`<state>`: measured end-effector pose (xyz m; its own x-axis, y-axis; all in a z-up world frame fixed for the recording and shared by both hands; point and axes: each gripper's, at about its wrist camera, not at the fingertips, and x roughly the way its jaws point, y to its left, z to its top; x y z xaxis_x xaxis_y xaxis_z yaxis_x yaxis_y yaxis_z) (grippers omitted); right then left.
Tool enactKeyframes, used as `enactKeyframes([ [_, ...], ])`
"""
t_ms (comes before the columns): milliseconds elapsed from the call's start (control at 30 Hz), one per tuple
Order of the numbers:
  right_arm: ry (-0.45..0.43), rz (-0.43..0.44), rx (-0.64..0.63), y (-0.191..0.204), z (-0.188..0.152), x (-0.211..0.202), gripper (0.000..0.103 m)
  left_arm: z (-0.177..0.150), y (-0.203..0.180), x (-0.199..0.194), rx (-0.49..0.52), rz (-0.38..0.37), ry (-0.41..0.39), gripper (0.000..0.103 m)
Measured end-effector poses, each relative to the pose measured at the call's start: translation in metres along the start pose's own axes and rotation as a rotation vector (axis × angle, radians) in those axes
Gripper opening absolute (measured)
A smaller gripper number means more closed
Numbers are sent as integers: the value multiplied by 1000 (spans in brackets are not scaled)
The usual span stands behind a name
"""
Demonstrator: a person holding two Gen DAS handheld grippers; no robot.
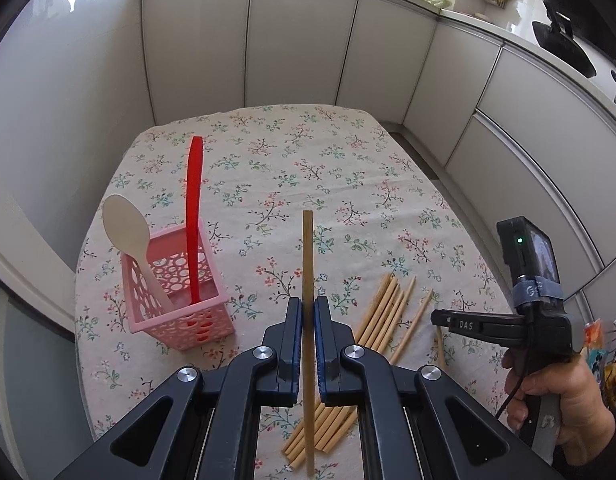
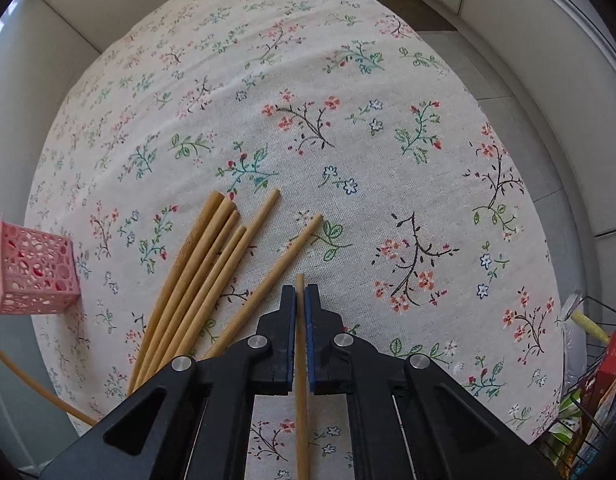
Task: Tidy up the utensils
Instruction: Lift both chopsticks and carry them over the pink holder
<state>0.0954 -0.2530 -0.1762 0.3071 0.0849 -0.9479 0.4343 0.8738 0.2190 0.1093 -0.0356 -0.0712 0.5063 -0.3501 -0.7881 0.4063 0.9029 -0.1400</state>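
Observation:
My left gripper (image 1: 308, 312) is shut on a wooden chopstick (image 1: 308, 256) and holds it upright above the floral tablecloth (image 1: 292, 160). A pink perforated basket (image 1: 180, 300) stands to its left, holding a cream spoon (image 1: 128, 232) and a red utensil (image 1: 194, 208). Several loose chopsticks (image 1: 383, 312) lie on the cloth to the right. My right gripper (image 2: 300, 296) is shut on another chopstick (image 2: 301, 360), low over the cloth, beside the loose chopsticks (image 2: 204, 276). The basket (image 2: 36, 276) sits at the far left in the right wrist view. The right gripper (image 1: 439, 316) also shows in the left wrist view.
White cabinet doors (image 1: 300, 40) curve around the table's far side and right. A wire rack with packets (image 2: 595, 380) stands off the table's right edge. The cloth (image 2: 387, 140) stretches ahead of the right gripper.

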Motion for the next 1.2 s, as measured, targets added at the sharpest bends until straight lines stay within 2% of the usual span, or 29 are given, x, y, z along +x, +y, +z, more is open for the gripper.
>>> enactKeyframes([
  [133, -85, 77, -24, 4, -1, -39, 4, 3, 1, -12, -6, 7, -41, 6],
  [333, -281, 138, -117, 19, -18, -111, 4, 8, 0, -46, -25, 10, -147, 6],
  [567, -498, 243, -174, 28, -29, -180, 4, 14, 5, -95, -64, 27, -306, 6],
  [700, -598, 272, -194, 36, -29, -204, 4, 17, 13, -124, -97, 43, -404, 6],
  [867, -640, 324, -204, 45, -24, -216, 4, 20, 28, -151, -148, 125, -522, 6],
  [933, -640, 335, -208, 48, -23, -216, 4, 23, 36, -152, -167, 159, -541, 6],
  [1067, -624, 350, -215, 55, -20, -211, 4, 27, 52, -136, -181, 235, -542, 6],
  [1200, -620, 351, -226, 59, -19, -206, 4, 34, 67, -106, -180, 274, -478, 6],
])
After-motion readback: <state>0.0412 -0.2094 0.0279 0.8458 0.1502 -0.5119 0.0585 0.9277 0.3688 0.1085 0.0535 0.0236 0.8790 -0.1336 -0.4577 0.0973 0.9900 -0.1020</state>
